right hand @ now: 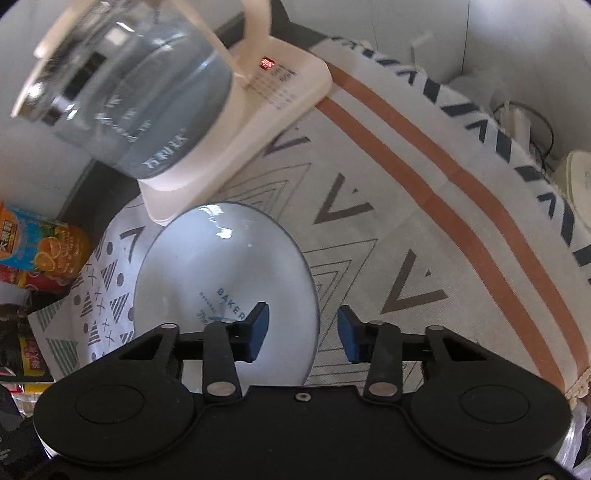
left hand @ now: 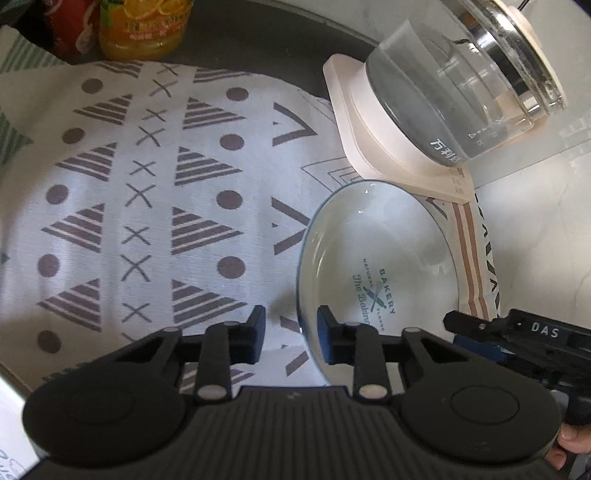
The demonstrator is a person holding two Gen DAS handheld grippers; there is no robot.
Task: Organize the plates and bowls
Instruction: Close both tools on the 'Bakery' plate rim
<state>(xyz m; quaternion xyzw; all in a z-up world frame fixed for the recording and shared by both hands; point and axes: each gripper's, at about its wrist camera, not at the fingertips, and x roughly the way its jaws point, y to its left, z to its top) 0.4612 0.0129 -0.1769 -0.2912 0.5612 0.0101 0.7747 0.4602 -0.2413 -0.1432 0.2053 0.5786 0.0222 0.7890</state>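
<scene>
A pale glassy plate point(left hand: 380, 251) printed "BAKERY" lies flat on a patterned cloth point(left hand: 147, 184). My left gripper point(left hand: 291, 332) points down over the plate's left rim, one blue pad outside the rim and one over the plate. A gap shows on both sides, so it is open. In the right wrist view the same plate point(right hand: 221, 266) has its right rim between the pads of my right gripper point(right hand: 303, 326). That gripper is open too and clear of the rim. One of the right gripper's fingers point(left hand: 465, 321) shows at the plate's far side in the left wrist view.
A glass kettle point(left hand: 461, 85) on a cream base point(left hand: 354, 122) stands just behind the plate. An orange juice bottle point(left hand: 144, 29) and a red can point(left hand: 70, 26) stand at the cloth's far edge. A cream dish point(right hand: 580, 184) sits beyond the striped cloth border point(right hand: 424, 177).
</scene>
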